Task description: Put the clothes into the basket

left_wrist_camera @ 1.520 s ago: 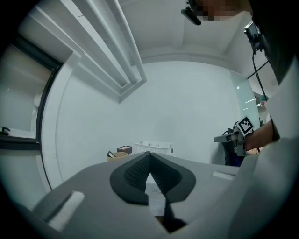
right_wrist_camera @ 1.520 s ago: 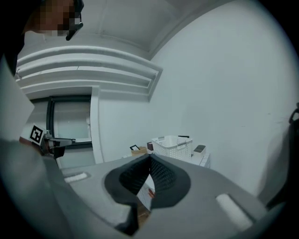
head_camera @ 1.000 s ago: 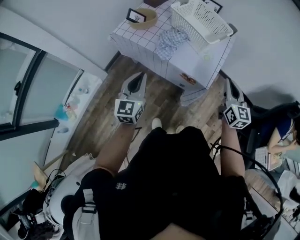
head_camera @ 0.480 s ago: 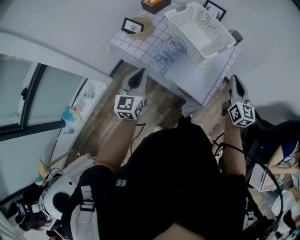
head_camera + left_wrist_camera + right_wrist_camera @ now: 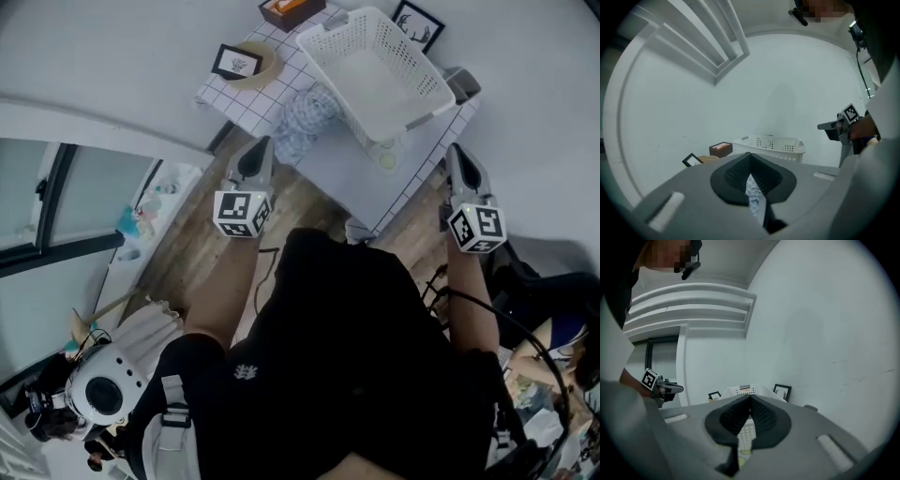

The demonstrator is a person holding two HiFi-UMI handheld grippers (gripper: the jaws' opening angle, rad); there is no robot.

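A white slatted basket [image 5: 375, 67] stands on a table with a white grid cloth [image 5: 230, 103]. A crumpled blue-and-white checked garment [image 5: 302, 117] lies on the table just left of the basket. My left gripper [image 5: 257, 148] hangs short of the table's near edge, below the garment, shut and empty. My right gripper [image 5: 457, 155] is at the table's right corner, shut with nothing in it. In the left gripper view the left gripper [image 5: 750, 155] points at the garment [image 5: 753, 193] and the basket [image 5: 771, 143]. From the right gripper [image 5: 750, 397] the basket [image 5: 743, 391] shows just past the jaws.
On the table stand a framed picture [image 5: 237, 62] on a tan round tray [image 5: 265, 62], a brown box [image 5: 286, 8], another frame [image 5: 416, 23] and a small yellow-green disc [image 5: 387, 161]. A white wall backs the table. A glass door [image 5: 66, 197] is at the left, a seated person [image 5: 548, 328] at the right.
The table, basket and garment have come nearer as I stepped toward them. Both grippers have moved forward to the table's edge and stayed shut.
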